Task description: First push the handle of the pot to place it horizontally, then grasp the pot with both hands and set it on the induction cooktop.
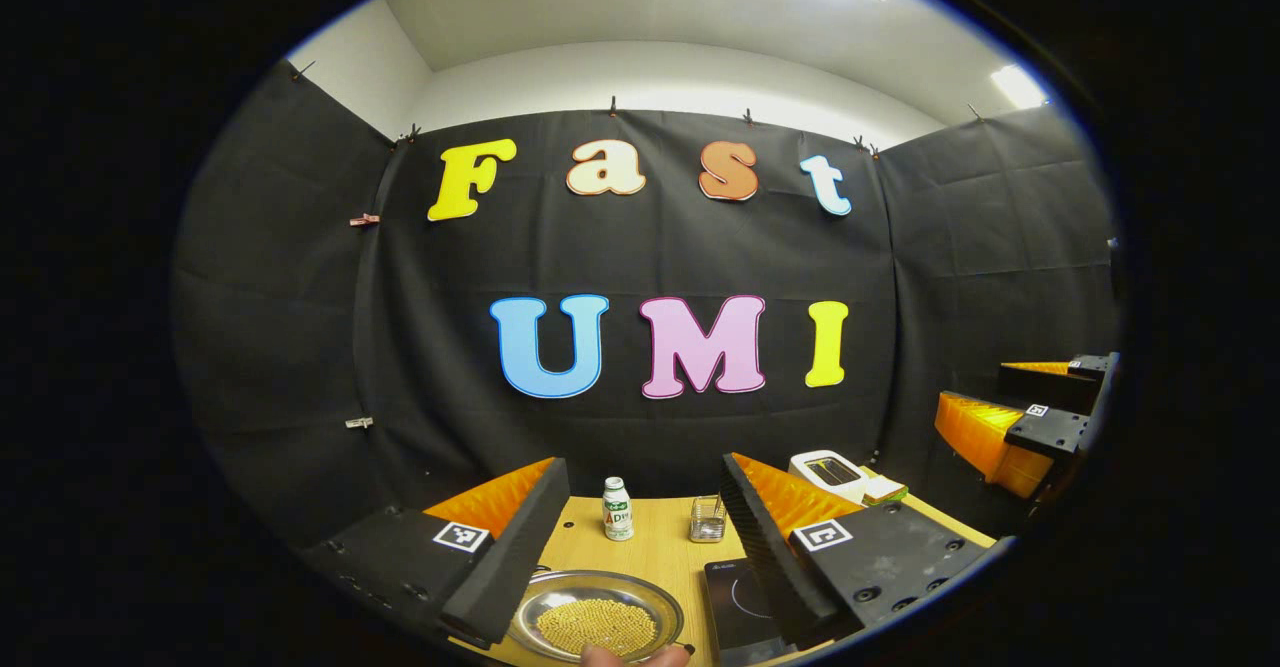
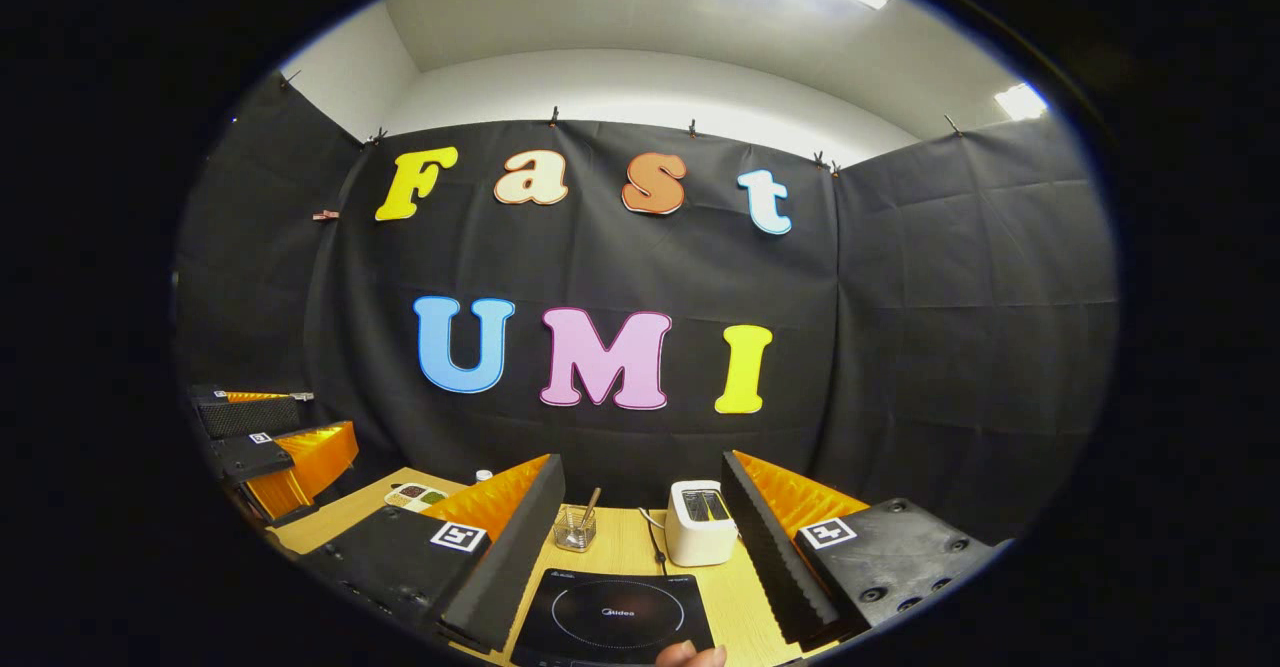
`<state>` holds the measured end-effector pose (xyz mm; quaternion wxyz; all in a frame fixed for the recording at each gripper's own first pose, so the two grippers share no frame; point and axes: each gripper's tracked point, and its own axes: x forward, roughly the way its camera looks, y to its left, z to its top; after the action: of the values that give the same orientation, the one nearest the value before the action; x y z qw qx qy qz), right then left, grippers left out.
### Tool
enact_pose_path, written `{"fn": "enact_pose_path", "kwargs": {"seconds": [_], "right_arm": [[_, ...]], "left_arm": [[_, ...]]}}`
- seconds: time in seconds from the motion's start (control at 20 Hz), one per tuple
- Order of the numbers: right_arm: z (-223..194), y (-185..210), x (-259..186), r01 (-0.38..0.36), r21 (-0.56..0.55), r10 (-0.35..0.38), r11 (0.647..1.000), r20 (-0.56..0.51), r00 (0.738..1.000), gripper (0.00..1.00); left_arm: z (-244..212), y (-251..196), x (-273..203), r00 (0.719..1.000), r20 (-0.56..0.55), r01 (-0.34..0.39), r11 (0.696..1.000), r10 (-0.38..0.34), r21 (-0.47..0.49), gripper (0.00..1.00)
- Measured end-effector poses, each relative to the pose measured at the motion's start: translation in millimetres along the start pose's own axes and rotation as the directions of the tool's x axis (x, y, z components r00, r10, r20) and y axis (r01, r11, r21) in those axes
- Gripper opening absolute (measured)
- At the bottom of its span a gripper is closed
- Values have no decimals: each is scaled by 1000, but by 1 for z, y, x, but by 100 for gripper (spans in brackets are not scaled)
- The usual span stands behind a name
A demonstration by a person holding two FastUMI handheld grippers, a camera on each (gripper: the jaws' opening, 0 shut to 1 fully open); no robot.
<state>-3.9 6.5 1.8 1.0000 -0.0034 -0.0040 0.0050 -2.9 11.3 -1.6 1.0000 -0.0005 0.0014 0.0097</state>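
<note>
Left gripper [image 1: 640, 547]: jaws spread wide, nothing between them, held above the table [image 1: 650, 547]. Low centre of the left gripper view, between the 2 fingers, sits the pot [image 1: 596, 615], a shallow metal vessel with small yellow grains [image 1: 596, 627] in it. Its handle is cut off at the bottom edge of the frame; cannot tell which way it points. Fingertips of a hand [image 1: 635, 656] show at the bottom edge, touching or just over the near rim.

Induction cooktop [image 1: 742, 607] lies just right of the pot in that view, partly behind the right-side finger.

Right gripper [image 2: 640, 557]: jaws also wide apart, holding nothing. In the right gripper view the cooktop [image 2: 612, 619] sits bottom centre between the fingers, its surface bare. Behind it: a toaster [image 2: 700, 522], a glass cup [image 2: 576, 529]. A small bottle [image 1: 618, 509] stands past the pot in the left gripper view.

Judgement: the handle push is not yet begun; both grippers are apart from the pot.

Risks:
1. Pot is shallow and loaded with loose grains; a hard or high shove on the handle could tilt it and scatter them.
2. The push could slide the whole pot instead of turning it, toward the cooktop edge.
3. An uneven 2-sided lift would tip the grains out.
</note>
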Motion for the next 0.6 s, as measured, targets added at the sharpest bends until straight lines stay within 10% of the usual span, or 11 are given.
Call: {"fn": "enact_pose_path", "kwargs": {"seconds": [0.25, 0.6], "right_arm": [[0, 1, 0, -4, 1, 4, 1000, 1, 1000, 98], [-1, 5, 1, -18, -11, 18, 1000, 0, 1000, 96]], "left_arm": [[6, 2, -4, 1000, 28, 9, 1000, -10, 5, 87], [11, -15, -11, 995, 44, 90, 995, -91, 30, 16]]}}
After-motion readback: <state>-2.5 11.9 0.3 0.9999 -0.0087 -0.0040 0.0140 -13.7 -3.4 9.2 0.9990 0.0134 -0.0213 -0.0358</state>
